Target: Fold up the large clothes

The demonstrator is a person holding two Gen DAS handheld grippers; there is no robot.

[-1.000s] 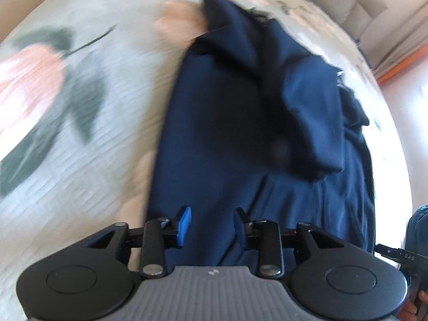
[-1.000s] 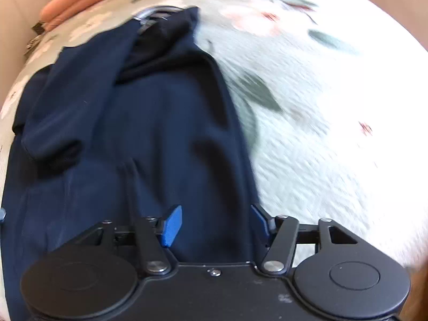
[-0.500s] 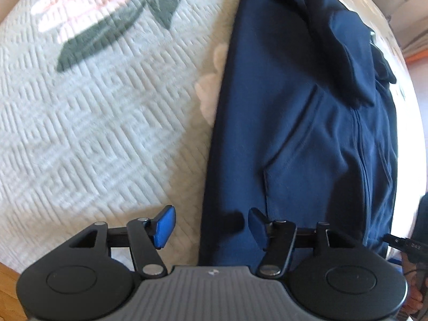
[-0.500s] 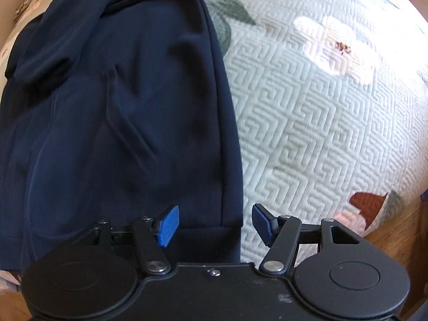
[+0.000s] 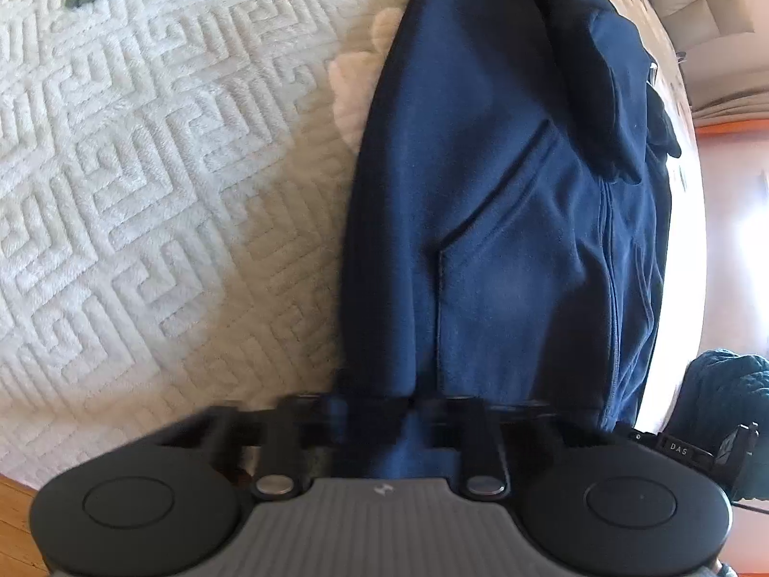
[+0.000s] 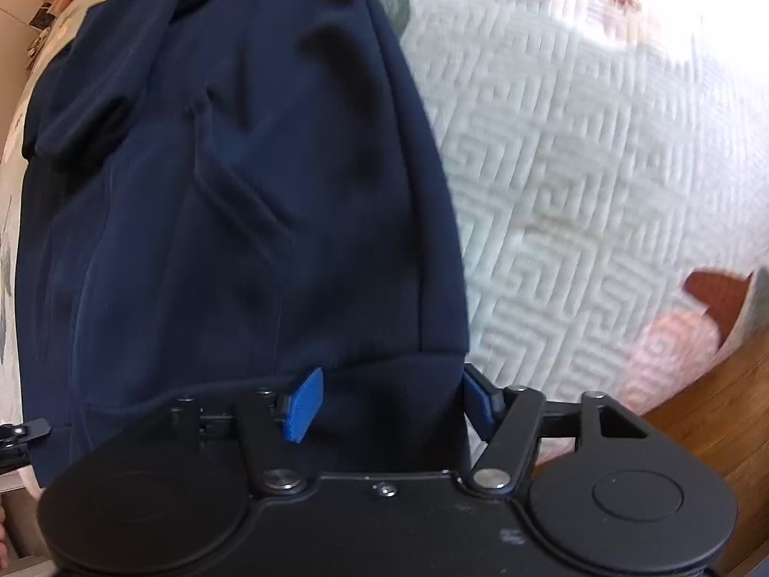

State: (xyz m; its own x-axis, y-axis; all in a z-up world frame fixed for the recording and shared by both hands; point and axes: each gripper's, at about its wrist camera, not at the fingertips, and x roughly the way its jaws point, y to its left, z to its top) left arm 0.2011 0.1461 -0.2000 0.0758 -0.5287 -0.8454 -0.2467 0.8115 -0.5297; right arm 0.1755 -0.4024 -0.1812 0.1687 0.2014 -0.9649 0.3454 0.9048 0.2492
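Quilted floral bedspread (image 5: pixel 144 192) carries a navy zip hoodie (image 5: pixel 504 192). Left gripper (image 5: pixel 379 408) is closing on the hoodie's hem corner; right gripper (image 6: pixel 389 399), closing, straddles the opposite corner. Next: lift both corners together.

Matt navy fleece jacket (image 5: pixel 504 202) lies on textured quilted bedspread (image 5: pixel 144 168).

left wrist: looking steeply down, close over the navy jacket (image 5: pixel 504 202) hem's left corner on the quilted bedspread (image 5: pixel 144 192) | right wrist: looking steeply down, close over the right hem corner | both sharing: jacket (image 6: pixel 230 182), bedspread (image 6: pixel 576 168)
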